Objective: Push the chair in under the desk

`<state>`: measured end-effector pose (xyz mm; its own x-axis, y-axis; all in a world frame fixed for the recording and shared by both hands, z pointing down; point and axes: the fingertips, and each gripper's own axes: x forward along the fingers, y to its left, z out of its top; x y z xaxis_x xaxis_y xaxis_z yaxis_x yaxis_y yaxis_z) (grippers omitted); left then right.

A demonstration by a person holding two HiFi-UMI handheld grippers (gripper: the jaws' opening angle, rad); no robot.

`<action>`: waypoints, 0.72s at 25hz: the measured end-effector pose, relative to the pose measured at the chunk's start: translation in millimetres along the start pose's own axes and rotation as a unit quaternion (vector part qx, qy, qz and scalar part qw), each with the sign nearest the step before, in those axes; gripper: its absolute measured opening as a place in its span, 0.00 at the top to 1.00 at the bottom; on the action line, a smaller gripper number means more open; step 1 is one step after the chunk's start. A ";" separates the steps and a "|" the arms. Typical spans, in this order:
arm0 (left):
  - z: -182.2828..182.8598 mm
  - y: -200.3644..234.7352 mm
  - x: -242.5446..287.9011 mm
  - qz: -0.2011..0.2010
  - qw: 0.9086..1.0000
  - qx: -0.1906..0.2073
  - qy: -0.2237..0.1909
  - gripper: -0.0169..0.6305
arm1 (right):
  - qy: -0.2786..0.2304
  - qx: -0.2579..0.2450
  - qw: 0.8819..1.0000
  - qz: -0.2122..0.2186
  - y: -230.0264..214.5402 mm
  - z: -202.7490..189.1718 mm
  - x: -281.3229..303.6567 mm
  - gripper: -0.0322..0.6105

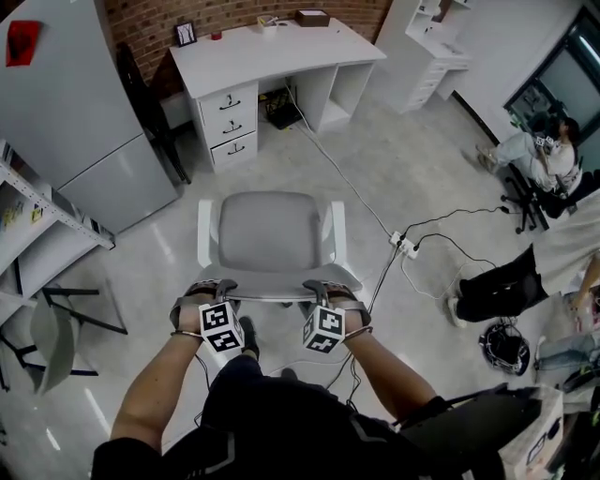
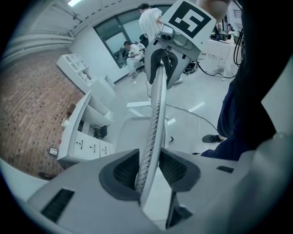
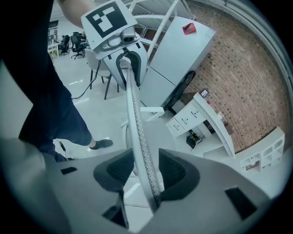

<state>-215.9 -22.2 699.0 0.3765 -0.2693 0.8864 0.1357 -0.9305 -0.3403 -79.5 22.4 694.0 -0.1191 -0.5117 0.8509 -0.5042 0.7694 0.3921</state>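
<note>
Hand-held grippers (image 1: 214,289) (image 1: 323,289) clamp chair (image 1: 267,234); cable (image 1: 342,176) ahead.

Matt chair (image 1: 270,234), glossy floor (image 1: 394,159), rough brick wall (image 1: 150,19)

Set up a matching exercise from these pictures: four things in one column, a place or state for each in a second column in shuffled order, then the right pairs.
Things
1. chair
2. desk
3. power strip
4. left tongs

Places or states
A. lies on the floor, to the right of the chair in the head view
B. stands against the brick wall
C. closed on the top edge of the chair's back
D. stands out on the open floor, not under the desk

Pairs: 1-D, 2-B, 3-A, 4-C
</note>
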 end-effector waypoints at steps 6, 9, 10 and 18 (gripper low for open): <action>-0.7 4.7 -1.1 -0.004 1.000 0.012 0.005 0.77 | 0.010 -0.026 1.000 -0.005 -0.6 0.3 2.3 0.72; -4.4 10.5 2.0 -0.002 1.000 0.019 0.006 0.78 | 0.019 -0.027 0.999 0.003 -2.8 2.5 7.8 0.74; -6.0 13.5 3.5 0.000 1.000 0.021 0.005 0.78 | 0.023 -0.027 0.999 0.007 -5.1 4.0 9.7 0.74; -11.8 36.4 8.4 -0.016 0.999 0.038 -0.003 0.78 | 0.051 -0.009 0.998 0.036 -19.8 11.8 20.1 0.76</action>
<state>-218.6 -61.3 697.8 0.3767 -0.2371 0.8955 0.2180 -0.9169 -0.3344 -82.0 -7.6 699.2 -0.0663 -0.4149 0.9074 -0.4818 0.8097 0.3351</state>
